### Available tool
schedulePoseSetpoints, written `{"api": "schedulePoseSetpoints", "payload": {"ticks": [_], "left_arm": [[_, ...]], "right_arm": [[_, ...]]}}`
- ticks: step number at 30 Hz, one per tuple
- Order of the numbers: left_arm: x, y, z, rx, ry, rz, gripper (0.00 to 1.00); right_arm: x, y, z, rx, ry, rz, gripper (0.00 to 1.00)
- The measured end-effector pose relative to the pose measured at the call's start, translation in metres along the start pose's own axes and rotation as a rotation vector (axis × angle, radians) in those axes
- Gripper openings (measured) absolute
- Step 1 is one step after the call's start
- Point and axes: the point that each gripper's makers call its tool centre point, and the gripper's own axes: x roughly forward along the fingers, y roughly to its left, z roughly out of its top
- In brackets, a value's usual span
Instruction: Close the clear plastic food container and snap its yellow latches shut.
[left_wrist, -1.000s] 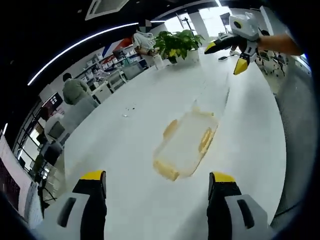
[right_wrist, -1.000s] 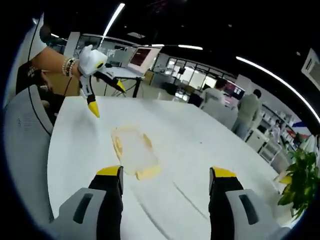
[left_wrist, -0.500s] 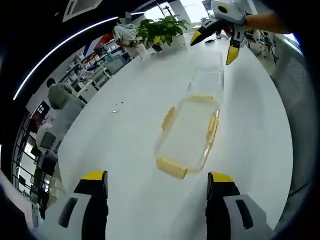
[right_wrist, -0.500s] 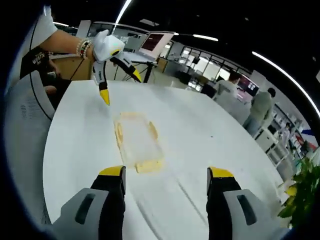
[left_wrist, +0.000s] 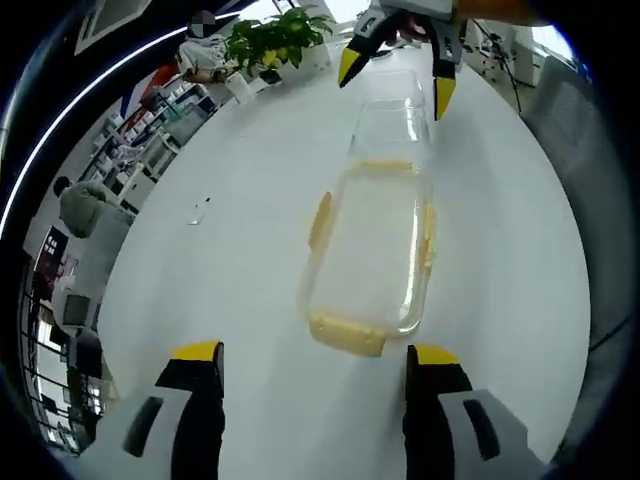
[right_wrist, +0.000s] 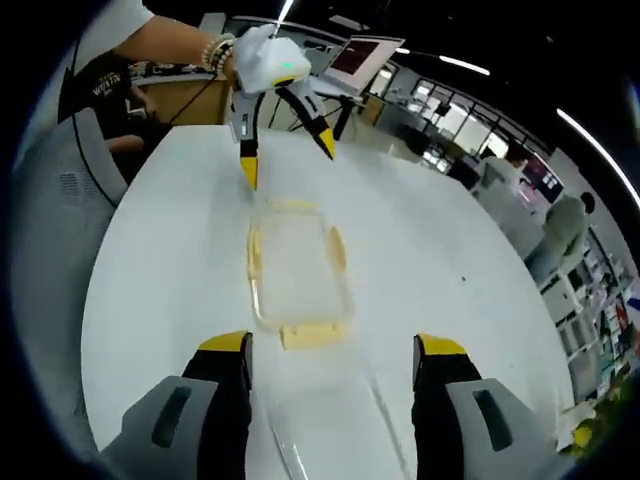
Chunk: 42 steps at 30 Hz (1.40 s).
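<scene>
Open-plan office space is seen behind everything, with desks and people in the distance, a monitor (right_wrist: 362, 62) far off at 12 o'clock in the right gripper view, and a potted plant (left_wrist: 272, 35) at the table's far edge, at 11 o'clock in the left gripper view. Most of both views is taken up by the white table (left_wrist: 200, 290).

Near the middle of that table the clear container (left_wrist: 372, 250) is found, lying flat with yellow latches (left_wrist: 347, 335) along its rim. Beyond it, at 12 o'clock in the left gripper view, a clear lid (left_wrist: 392, 118) is laid out on the table, apparently joined to the container at the far short edge, so the box is judged not yet closed.

The left gripper (left_wrist: 310, 362) is held just short of the container's near end, its jaws spread wide and nothing between them. The right gripper (right_wrist: 332, 355) is likewise held open and empty over the lid end.

The container is judged light, thin-walled, slightly flexible and smooth, so it is likely to skate across the bare top when pushed. The lid's free edge is probably best taken and folded over while the base is steadied; the latches are then best pressed at their outer lips.
</scene>
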Motion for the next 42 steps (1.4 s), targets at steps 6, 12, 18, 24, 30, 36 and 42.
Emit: {"api": "schedulePoseSetpoints", "payload": {"ticks": [6, 12, 18, 24, 30, 36, 42], "left_arm": [[0.013, -0.009, -0.007, 0.035, 0.049, -0.100, 0.67], [0.021, -0.016, -0.006, 0.041, 0.056, -0.170, 0.62], [0.026, -0.016, -0.005, 0.055, 0.056, -0.191, 0.59], [0.029, -0.017, -0.005, 0.066, 0.051, -0.219, 0.55], [0.033, -0.022, -0.005, 0.094, 0.051, -0.255, 0.53], [0.037, -0.019, -0.006, 0.084, 0.057, -0.271, 0.50], [0.038, -0.022, -0.005, 0.085, 0.040, -0.297, 0.49]], "right_arm": [[0.016, 0.002, -0.005, -0.036, 0.069, 0.077, 0.57], [0.029, 0.008, -0.004, -0.020, 0.075, 0.142, 0.56], [0.043, 0.011, -0.010, -0.027, 0.102, 0.183, 0.55], [0.050, 0.015, -0.016, -0.022, 0.137, 0.236, 0.55], [0.053, 0.017, -0.020, -0.034, 0.159, 0.265, 0.51], [0.058, 0.013, -0.024, -0.030, 0.181, 0.283, 0.49], [0.063, 0.017, -0.021, 0.002, 0.178, 0.315, 0.48]]}}
